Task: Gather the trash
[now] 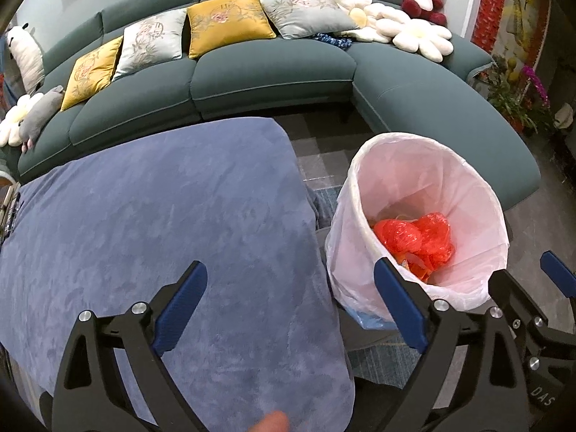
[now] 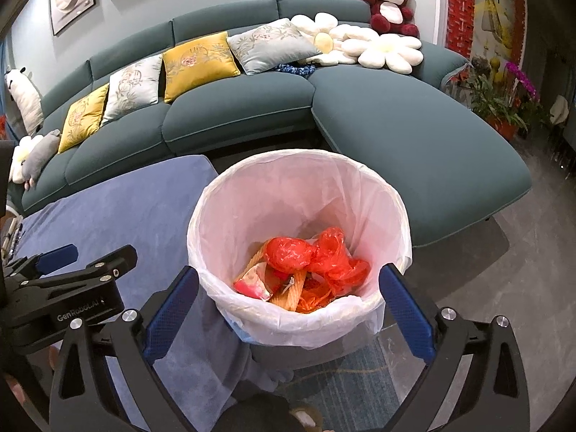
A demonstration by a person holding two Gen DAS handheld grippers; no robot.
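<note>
A bin with a white liner (image 1: 424, 180) (image 2: 298, 187) stands on the floor beside the table's right end. Inside lie crumpled red plastic (image 1: 417, 237) (image 2: 316, 252), an orange net and a pink wrapper (image 2: 252, 282). My right gripper (image 2: 289, 309) hangs over the bin's near rim, open, its blue pads either side of the rim with nothing in them; it also shows at the right edge of the left wrist view (image 1: 529, 273). My left gripper (image 1: 291, 302) is open and empty over the table's right edge, and appears at the left of the right wrist view (image 2: 91, 253).
The table is covered by a blue velvety cloth (image 1: 162, 198) (image 2: 126, 208). A teal corner sofa (image 1: 273, 72) with cushions and plush toys curves behind the table and bin. Potted flowers (image 2: 504, 100) stand at the far right. A blue rug (image 2: 342, 378) lies under the bin.
</note>
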